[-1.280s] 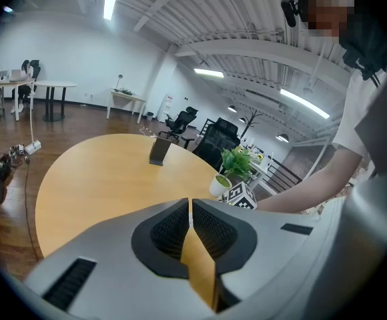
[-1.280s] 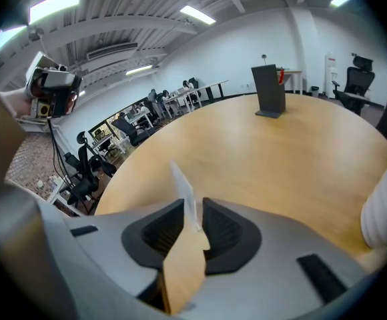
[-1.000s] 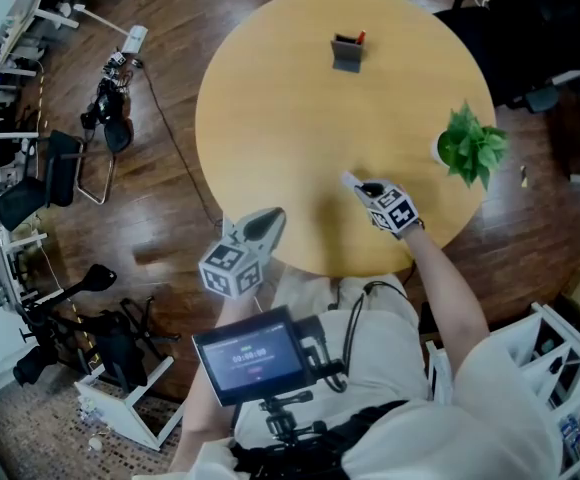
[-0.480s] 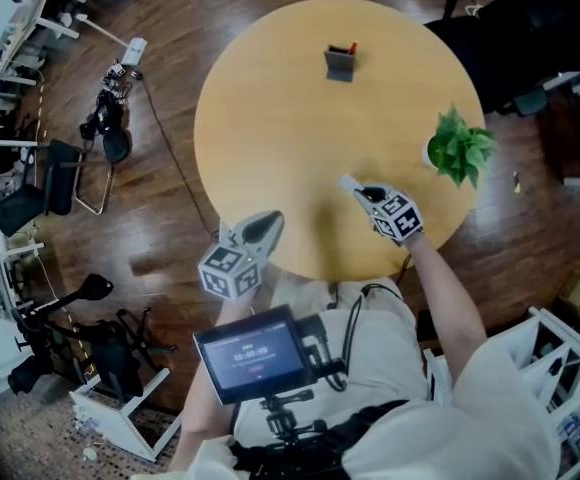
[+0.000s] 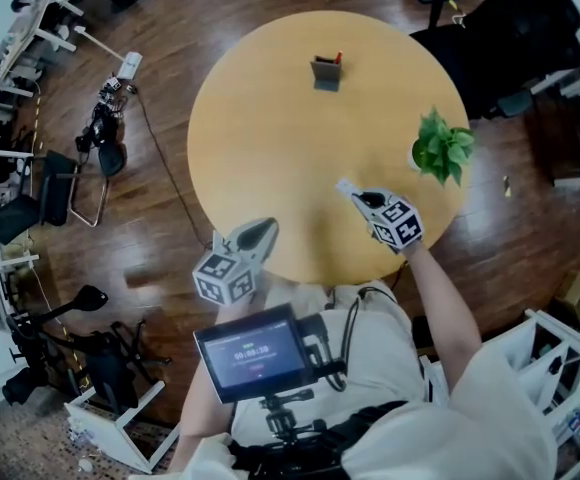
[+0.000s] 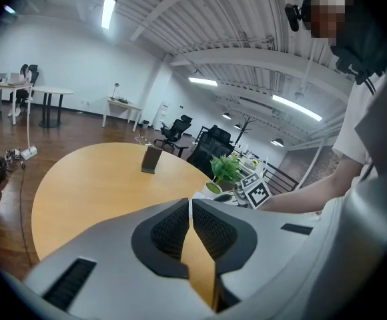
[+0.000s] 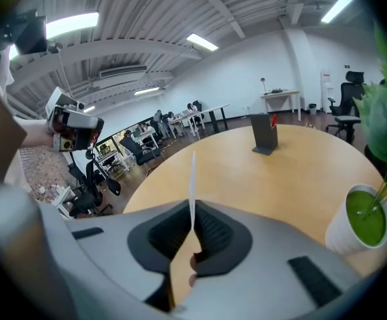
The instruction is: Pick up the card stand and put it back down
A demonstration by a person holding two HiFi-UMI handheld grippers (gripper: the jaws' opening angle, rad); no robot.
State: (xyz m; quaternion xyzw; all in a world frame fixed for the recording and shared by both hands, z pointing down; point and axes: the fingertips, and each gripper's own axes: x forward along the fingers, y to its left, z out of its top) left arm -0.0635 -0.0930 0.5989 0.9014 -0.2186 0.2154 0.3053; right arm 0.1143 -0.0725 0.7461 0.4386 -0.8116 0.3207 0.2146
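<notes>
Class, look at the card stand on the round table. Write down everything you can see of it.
The card stand is small and dark grey, perhaps plastic or metal: an upright panel rising from a flat foot. A red sliver shows at its top edge; what it is cannot be told. It stands upright on the far side of the round wooden table, well apart from the potted plant. Only the table touches it.

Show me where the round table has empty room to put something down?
The whole left half of the table is bare, and so is the middle, between the card stand and the right gripper with its white card. It is crowded only at the right edge, by the potted plant.
</notes>
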